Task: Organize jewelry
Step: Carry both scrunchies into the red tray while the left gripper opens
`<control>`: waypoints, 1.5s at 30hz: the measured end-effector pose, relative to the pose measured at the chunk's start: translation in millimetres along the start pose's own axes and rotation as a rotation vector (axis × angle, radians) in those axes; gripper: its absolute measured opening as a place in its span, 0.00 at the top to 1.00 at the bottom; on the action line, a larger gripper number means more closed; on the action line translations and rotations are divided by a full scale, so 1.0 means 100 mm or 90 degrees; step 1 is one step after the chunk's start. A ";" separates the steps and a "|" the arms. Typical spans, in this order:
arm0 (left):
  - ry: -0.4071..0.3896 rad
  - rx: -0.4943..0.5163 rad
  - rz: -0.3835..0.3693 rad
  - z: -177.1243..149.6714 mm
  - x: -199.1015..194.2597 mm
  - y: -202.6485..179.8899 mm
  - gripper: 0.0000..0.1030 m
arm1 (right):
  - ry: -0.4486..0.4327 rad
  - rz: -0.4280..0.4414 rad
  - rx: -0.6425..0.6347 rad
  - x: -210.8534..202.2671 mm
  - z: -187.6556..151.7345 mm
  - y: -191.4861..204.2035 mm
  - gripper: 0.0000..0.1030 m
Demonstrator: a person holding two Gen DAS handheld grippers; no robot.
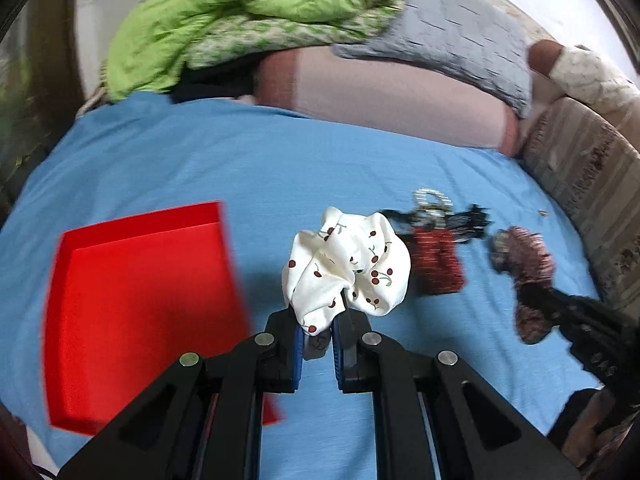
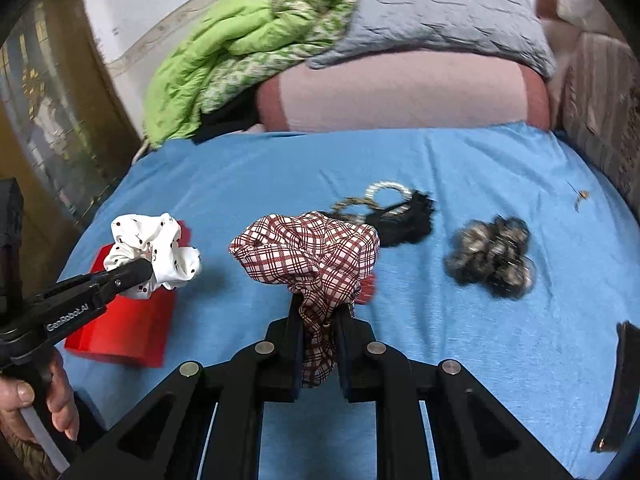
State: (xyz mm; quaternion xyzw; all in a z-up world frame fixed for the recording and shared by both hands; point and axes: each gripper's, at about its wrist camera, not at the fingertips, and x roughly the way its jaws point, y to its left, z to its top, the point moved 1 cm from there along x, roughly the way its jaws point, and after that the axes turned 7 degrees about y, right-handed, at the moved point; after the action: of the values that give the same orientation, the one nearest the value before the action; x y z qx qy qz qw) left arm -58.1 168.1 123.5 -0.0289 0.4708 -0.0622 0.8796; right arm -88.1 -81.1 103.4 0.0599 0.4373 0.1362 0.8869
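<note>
My left gripper point(image 1: 318, 340) is shut on a white scrunchie with cherries point(image 1: 352, 264) and holds it above the blue bed sheet, just right of the red tray point(image 1: 132, 304). It also shows in the right wrist view point(image 2: 154, 258), over the red tray point(image 2: 120, 340). My right gripper point(image 2: 318, 320) is shut on a red-and-white plaid scrunchie point(image 2: 308, 252), lifted above the sheet. In the left wrist view that scrunchie point(image 1: 528, 264) hangs at the right. A pearl bracelet point(image 2: 386, 192), a black piece point(image 2: 408, 220) and a grey fuzzy scrunchie point(image 2: 492, 258) lie on the sheet.
A small red item point(image 1: 438, 266) lies by the pile. A green quilt point(image 2: 224, 68), a grey pillow point(image 2: 440, 8) and a pink bolster point(image 2: 400, 92) line the far side. A dark hair clip point(image 2: 620, 388) lies at the right edge. A tiny earring point(image 2: 580, 196) lies far right.
</note>
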 end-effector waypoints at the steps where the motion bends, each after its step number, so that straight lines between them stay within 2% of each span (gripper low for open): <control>1: -0.001 -0.007 0.009 -0.01 0.00 0.09 0.89 | 0.003 0.006 -0.007 0.01 0.01 0.07 0.86; 7: 0.010 -0.094 0.067 -0.08 0.03 0.95 0.89 | 0.048 0.063 -0.057 0.28 0.09 0.65 0.86; 15: 0.032 -0.146 0.128 -0.01 0.29 1.73 0.89 | 0.114 0.146 -0.115 0.94 0.35 1.56 0.85; 19: 0.043 -0.157 0.140 0.06 0.44 1.98 0.89 | 0.150 0.167 -0.137 1.36 0.48 1.95 0.85; 22: 0.049 -0.160 0.141 0.13 0.55 2.09 0.89 | 0.165 0.157 -0.152 1.64 0.57 2.14 0.85; 26: 0.054 -0.158 0.139 0.16 0.64 2.15 0.88 | 0.191 0.137 -0.150 2.02 0.67 2.24 0.83; 30: 0.054 -0.168 0.134 0.17 0.69 2.18 0.87 | 0.208 0.127 -0.141 2.20 0.72 2.22 0.83; 32: 0.054 -0.174 0.130 0.17 0.69 2.20 0.83 | 0.212 0.125 -0.134 2.25 0.74 2.21 0.79; 34: 0.051 -0.179 0.128 0.17 0.69 2.22 0.75 | 0.215 0.133 -0.125 2.26 0.77 2.19 0.56; 36: 0.045 -0.184 0.129 0.17 0.68 2.23 0.61 | 0.200 0.137 -0.124 2.19 0.79 2.18 0.43; 37: 0.042 -0.187 0.125 0.17 0.67 2.25 0.59 | 0.193 0.138 -0.124 2.14 0.81 2.17 0.38; 40: 0.032 -0.191 0.115 0.15 0.64 2.29 0.56 | 0.169 0.157 -0.124 1.92 0.80 2.08 0.34; 43: 0.030 -0.195 0.107 0.15 0.63 2.34 0.56 | 0.147 0.104 -0.140 1.77 0.69 1.97 0.31; 45: 0.022 -0.197 0.118 0.15 0.62 2.37 0.56 | 0.153 0.076 -0.150 1.73 0.58 1.91 0.31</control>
State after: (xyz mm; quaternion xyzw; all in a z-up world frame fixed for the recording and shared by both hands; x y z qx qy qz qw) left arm 8.3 393.7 54.9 -0.1191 0.4901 0.0919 0.8586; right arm 22.0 153.2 50.1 -0.0356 0.5171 0.2450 0.8193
